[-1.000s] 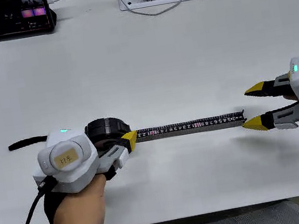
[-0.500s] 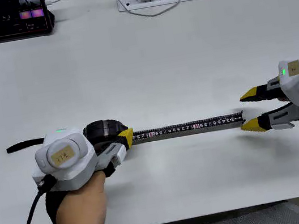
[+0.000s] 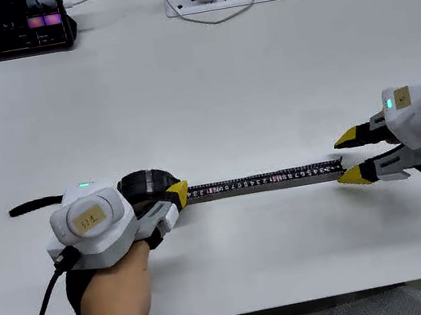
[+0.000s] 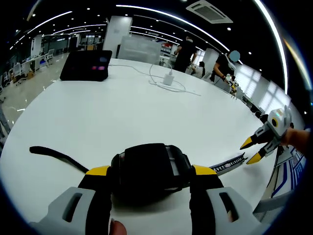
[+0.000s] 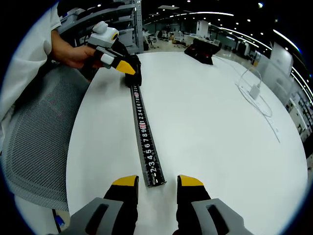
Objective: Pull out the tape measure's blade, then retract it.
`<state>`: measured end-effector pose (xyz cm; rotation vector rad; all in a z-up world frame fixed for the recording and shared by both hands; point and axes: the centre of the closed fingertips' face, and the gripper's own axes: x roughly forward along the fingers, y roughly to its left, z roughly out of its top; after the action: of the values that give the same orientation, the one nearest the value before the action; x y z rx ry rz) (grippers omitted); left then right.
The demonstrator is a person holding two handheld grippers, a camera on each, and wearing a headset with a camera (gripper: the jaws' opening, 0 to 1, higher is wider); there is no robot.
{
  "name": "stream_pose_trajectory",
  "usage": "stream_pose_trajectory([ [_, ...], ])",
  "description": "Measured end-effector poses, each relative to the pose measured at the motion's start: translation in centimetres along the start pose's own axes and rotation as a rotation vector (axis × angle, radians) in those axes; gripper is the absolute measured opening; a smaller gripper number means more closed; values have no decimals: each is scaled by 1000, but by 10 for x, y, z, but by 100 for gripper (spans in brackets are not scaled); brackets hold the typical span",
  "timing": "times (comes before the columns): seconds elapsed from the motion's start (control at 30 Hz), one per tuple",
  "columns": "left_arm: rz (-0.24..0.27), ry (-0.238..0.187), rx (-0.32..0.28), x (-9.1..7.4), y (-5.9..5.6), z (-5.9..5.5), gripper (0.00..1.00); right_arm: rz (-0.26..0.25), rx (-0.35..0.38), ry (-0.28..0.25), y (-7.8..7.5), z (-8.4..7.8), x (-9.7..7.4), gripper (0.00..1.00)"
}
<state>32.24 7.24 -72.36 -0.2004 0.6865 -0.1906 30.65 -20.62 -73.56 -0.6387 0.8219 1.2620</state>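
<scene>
Left arm: the forearm enters from the near edge of the white table (image 3: 222, 83), and the hand (image 3: 112, 291) holds the left gripper (image 3: 167, 195) low and level, pointing along the table towards the right.

Left claw: the jaws are clamped on the black tape measure (image 3: 147, 186), one jaw on each side of it. The left gripper view shows both yellow tips pressed against its sides. It rests on the table near the front left. Its black strap (image 3: 36, 204) trails away to the left.

Blade (image 3: 263, 180): pulled out, lying flat and straight on the table, running from the tape measure to the right.

Right arm: the right gripper (image 3: 348, 157) is held just above the table at the right, pointing back towards the tape measure.

Right claw: the jaws stand apart. The free end of the blade lies between the two yellow tips, nearer the left-hand tip in the right gripper view. Contact with either tip cannot be confirmed.
</scene>
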Motion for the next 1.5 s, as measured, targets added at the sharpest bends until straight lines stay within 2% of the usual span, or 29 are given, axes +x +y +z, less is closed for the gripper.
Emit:
stream_pose_trajectory([
  [0.4, -1, 3, 8, 1, 0, -1, 61, 39, -33, 42, 2, -5, 5, 21],
  [0.87, 4, 4, 13, 1, 0, -1, 61, 49, -101, 84, 3, -10, 10, 13],
  [1.5, 7, 24, 26, 1, 0, -2, 60, 47, -85, 96, 2, -9, 10, 11],
])
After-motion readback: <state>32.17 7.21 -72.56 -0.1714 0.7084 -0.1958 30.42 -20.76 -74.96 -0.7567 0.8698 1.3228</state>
